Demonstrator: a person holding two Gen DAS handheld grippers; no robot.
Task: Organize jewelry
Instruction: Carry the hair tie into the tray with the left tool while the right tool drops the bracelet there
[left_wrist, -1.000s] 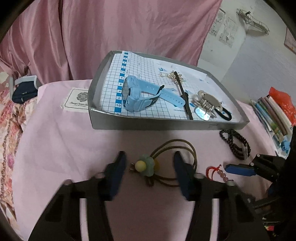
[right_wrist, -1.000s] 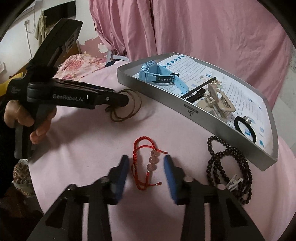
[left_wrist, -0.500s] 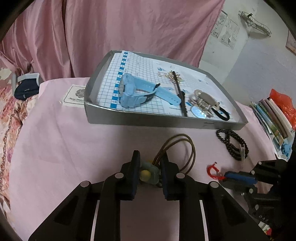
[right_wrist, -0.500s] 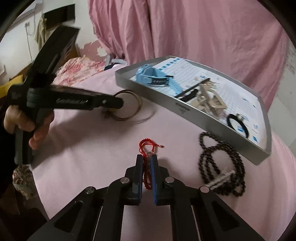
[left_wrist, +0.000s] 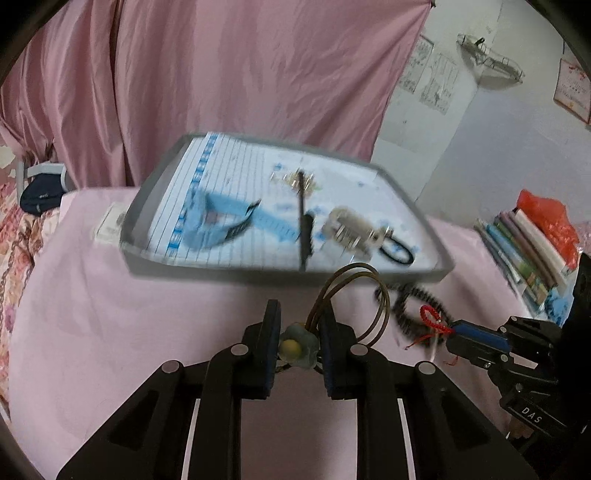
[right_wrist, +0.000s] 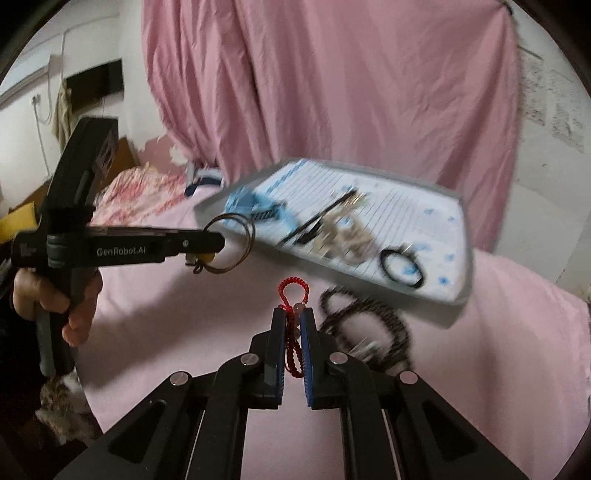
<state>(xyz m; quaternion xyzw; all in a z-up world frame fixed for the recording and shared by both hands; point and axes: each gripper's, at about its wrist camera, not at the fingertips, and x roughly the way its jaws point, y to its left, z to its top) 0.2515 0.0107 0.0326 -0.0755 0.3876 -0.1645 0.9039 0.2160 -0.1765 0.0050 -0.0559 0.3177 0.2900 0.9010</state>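
A brown cord hair tie (left_wrist: 354, 295) with a pale green flower charm (left_wrist: 297, 345) is seen pinched between the fingers of the left gripper (left_wrist: 299, 332), the charm wedged between the two pads and the cord loops standing up in front of them. In the right wrist view the same tie (right_wrist: 231, 245) is shown dangling clear of the pink-covered tabletop (right_wrist: 166, 332), held out by a hand (right_wrist: 55, 299) wrapped around the gripper handle.

The right gripper (right_wrist: 293, 332) is closed on a red braided bracelet (right_wrist: 293, 295), its loop poking out past the fingertips and the remaining cord trapped between the pads. From the left wrist view the bracelet (left_wrist: 430, 319) is seen at the tip of that gripper (left_wrist: 458, 334), lifted off the cloth.

A string of dark beads (right_wrist: 369, 325) is left lying on the tabletop, near the front rim of a grey tray (left_wrist: 221, 271) lined with blue-gridded paper. Inside the tray, blurred by motion, a light blue watch (left_wrist: 218, 225) lies toward the left end, a thin black bar (left_wrist: 303, 225) near the middle, a beige claw clip (left_wrist: 351, 229) and a black elastic ring (left_wrist: 397, 251) toward the right end. Small metallic pieces (left_wrist: 299, 181) lie near the far rim.

Stacked books (left_wrist: 524, 251) are visible beyond the right edge of the tabletop.
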